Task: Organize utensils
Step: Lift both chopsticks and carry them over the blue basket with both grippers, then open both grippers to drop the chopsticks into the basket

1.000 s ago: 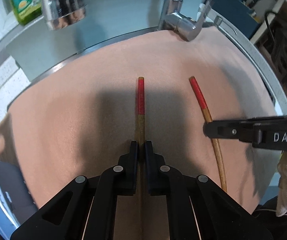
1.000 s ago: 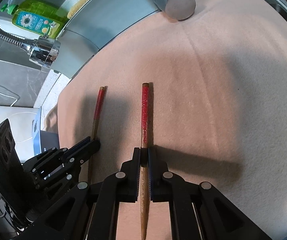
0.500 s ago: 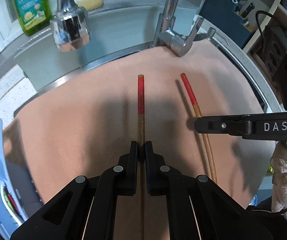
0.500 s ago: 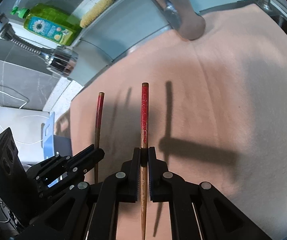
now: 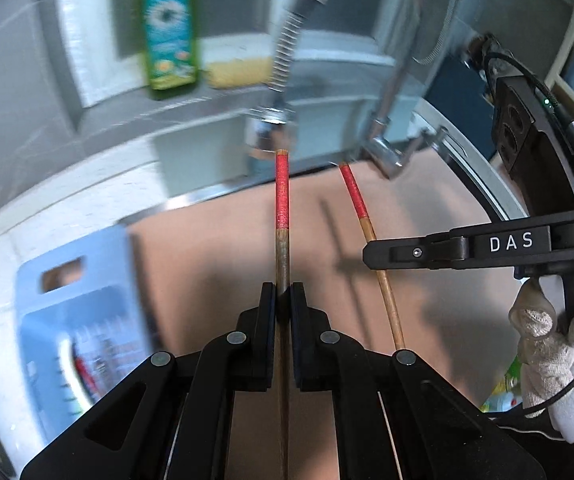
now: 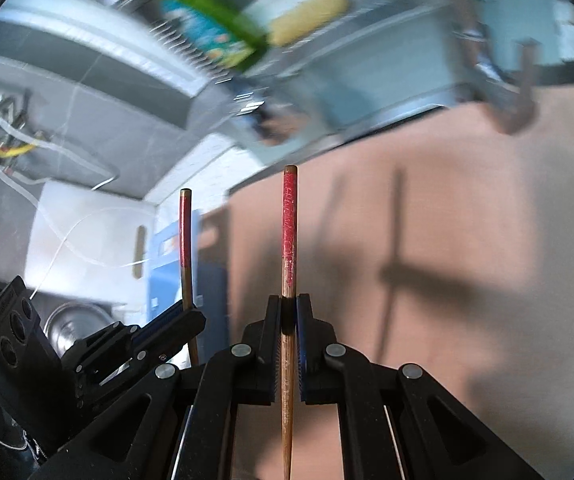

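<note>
My left gripper (image 5: 283, 292) is shut on a wooden chopstick with a red end (image 5: 282, 200), held off the peach cloth (image 5: 215, 264). My right gripper (image 6: 287, 304) is shut on a second red-ended chopstick (image 6: 289, 216), also lifted. In the left wrist view the right gripper (image 5: 371, 256) shows at the right, with its chopstick (image 5: 353, 192) running through it. In the right wrist view the left gripper (image 6: 191, 320) shows at the lower left, holding its chopstick (image 6: 185, 232). A blue utensil basket (image 5: 67, 320) with utensils inside stands left of the cloth.
A faucet with a spring hose (image 5: 287, 52) and a second tap (image 5: 387, 148) hang over the sink (image 5: 207, 128) behind the cloth. A green soap bottle (image 5: 169, 32) and a yellow sponge (image 5: 239, 72) sit on the ledge. A metal pot (image 6: 75, 324) stands at far left.
Both grippers have lifted their chopsticks off the cloth and tilted up and leftward. The blue basket has come into view on the left.
</note>
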A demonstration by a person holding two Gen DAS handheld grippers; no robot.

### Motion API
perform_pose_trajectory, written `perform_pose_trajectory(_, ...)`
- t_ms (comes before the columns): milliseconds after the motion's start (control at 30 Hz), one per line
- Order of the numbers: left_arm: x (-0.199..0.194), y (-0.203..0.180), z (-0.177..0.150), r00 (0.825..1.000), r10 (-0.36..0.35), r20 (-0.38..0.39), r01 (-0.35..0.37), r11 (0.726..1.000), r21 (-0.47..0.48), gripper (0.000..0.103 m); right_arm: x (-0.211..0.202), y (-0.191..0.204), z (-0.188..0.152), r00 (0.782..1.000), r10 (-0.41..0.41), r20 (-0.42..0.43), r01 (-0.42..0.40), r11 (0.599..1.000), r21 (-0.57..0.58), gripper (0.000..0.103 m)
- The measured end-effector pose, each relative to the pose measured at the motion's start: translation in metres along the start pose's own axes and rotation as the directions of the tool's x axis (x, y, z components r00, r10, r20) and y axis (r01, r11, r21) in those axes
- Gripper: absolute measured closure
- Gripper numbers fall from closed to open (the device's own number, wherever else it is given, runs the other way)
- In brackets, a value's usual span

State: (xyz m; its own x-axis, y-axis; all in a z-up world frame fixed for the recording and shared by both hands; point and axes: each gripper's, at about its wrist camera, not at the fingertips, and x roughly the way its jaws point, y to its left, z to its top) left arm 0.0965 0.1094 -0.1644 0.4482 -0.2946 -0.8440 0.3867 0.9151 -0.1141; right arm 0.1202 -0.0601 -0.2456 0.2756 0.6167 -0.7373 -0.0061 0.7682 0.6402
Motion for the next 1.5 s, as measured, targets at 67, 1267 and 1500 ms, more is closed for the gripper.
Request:
perform_pose_trajectory(67,-0.013,0.016,-0.006,0.999,0.034,0.013,-0.034,0.999,-0.026,0.097,0.009,0.020,0.000,1.000,0.021,-0.014,-0.021,0.999,-0.030,0.097)
perform_pose_trajectory(1267,-0.006,0.187,-0.114,0.983,0.138,-0.120,-0.171,0.924,-0.343,0.097,0.205,0.162,-0.054,0.964,-0.092,-0.250,0.030,0.970,-0.243,0.096)
perform_pose_trajectory(1500,0.000,0.190,-0.115,0.980,0.141,-0.139,-0.181,0.926,-0.332,0.097,0.215,0.163,-0.053,0.960,-0.127,-0.251,0.057,0.962,-0.269,0.096)
